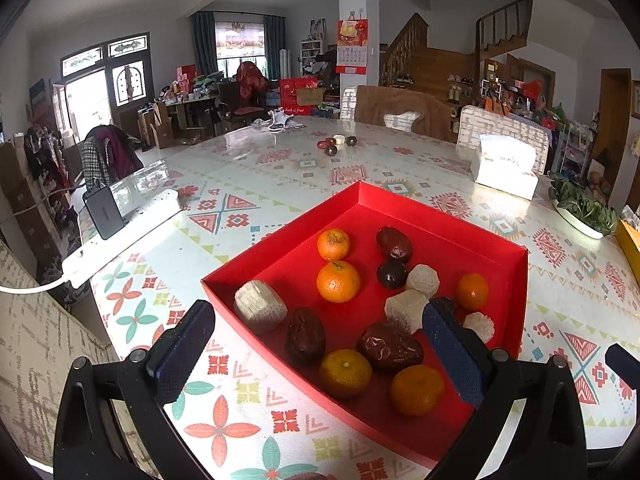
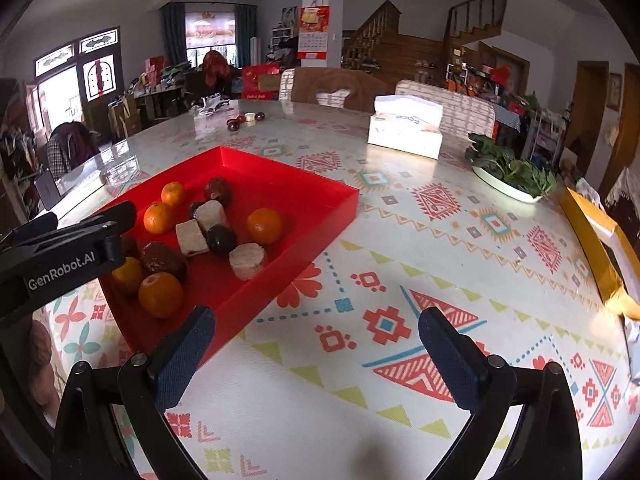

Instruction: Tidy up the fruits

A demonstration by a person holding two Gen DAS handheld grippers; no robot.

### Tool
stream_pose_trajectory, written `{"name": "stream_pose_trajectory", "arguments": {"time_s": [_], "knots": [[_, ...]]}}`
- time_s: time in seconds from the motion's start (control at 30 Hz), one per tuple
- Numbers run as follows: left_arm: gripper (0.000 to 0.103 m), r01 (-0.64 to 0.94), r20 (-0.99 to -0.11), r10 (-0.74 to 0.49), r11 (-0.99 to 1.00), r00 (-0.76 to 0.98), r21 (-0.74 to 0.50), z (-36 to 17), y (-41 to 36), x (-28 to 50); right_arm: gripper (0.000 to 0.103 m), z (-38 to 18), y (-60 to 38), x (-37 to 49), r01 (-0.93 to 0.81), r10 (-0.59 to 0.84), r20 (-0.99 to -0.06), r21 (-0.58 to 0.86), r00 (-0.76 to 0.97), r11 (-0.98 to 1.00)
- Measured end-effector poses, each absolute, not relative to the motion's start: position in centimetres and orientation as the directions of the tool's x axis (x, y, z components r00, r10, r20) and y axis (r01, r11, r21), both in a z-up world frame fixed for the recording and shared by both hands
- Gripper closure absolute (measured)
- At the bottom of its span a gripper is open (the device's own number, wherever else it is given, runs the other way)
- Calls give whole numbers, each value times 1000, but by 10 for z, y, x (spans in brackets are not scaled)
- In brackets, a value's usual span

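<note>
Your red tray (image 1: 400, 216) sits on the patterned desk (image 1: 280, 184), holding tangerines (image 1: 338, 281), dark dates (image 1: 394, 243) and pale blocks (image 1: 260, 306). Your left tool (image 1: 320, 344) hangs released over its near edge, empty. Your right tool (image 2: 316, 352) is released over bare desk beside the tray.

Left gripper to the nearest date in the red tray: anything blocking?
Nothing visible. The left gripper is open above the red tray's near edge, and the wrinkled date lies between its fingers' line of approach. A tangerine and a pale cake sit close beside it.
</note>
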State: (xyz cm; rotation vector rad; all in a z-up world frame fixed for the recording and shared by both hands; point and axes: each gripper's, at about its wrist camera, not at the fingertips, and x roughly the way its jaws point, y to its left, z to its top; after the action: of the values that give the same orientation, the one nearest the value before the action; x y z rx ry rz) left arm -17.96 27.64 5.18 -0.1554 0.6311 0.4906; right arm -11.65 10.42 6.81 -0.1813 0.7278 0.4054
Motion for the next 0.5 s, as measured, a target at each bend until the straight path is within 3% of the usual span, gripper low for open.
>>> {"name": "stream_pose_trajectory", "arguments": {"time_s": [0.5], "knots": [[0,-470,-604,353,882,715,-42,49,286,-179,0,70,117,-116,-409,245,-684,-86,687,908]]}}
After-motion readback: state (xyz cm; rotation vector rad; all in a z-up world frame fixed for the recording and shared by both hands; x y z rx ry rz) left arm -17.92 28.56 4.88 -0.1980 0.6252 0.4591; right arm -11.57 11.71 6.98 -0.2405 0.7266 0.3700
